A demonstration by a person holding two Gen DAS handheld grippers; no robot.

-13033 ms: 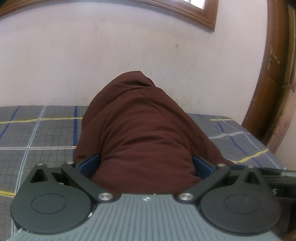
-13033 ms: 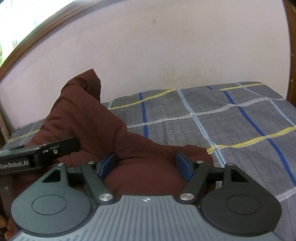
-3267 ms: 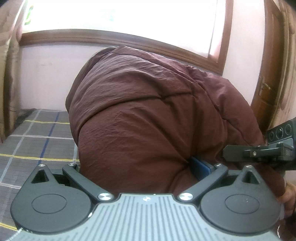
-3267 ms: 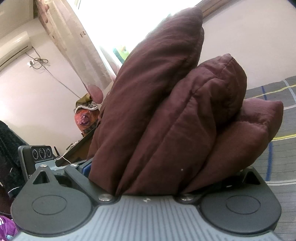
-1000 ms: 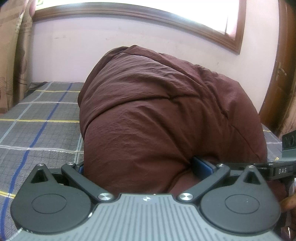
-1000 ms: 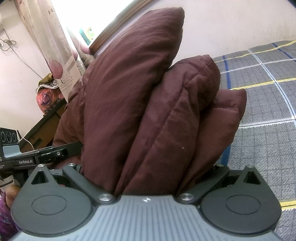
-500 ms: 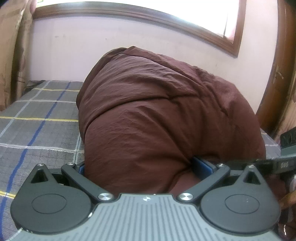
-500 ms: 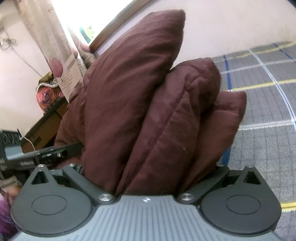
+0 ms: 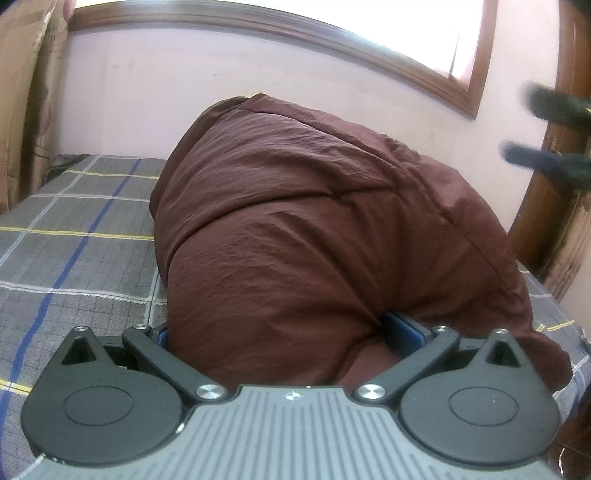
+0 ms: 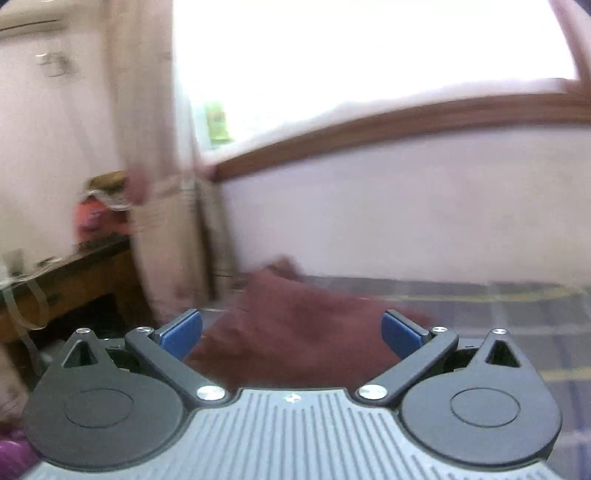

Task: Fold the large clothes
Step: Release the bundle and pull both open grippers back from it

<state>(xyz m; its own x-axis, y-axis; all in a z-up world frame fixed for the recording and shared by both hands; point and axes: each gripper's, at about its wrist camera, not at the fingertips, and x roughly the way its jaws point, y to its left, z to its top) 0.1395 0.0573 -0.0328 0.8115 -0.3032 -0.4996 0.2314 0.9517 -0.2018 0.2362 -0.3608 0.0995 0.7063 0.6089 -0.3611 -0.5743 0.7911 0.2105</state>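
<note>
A bed [image 9: 74, 258] with a grey plaid sheet, crossed by blue, yellow and white lines, stands against a pale pink wall [image 9: 147, 110] under a wood-framed window [image 9: 369, 33]. A brown door [image 9: 554, 184] is at the right and a curtain [image 9: 22, 110] at the left.

The maroon jacket [image 9: 314, 240] lies bunched on the bed. The left gripper [image 9: 284, 332] pinches its near edge, and the cloth bulges up over the blue pads [image 9: 402, 328].

The blurred right wrist view alone shows a wooden table [image 10: 66, 273] with clutter beside the curtain. There the right gripper [image 10: 291, 328] has its fingers spread apart, holding nothing, with the jacket [image 10: 295, 325] beyond them. The left view shows that gripper only as blurred dark shapes at the upper right.
</note>
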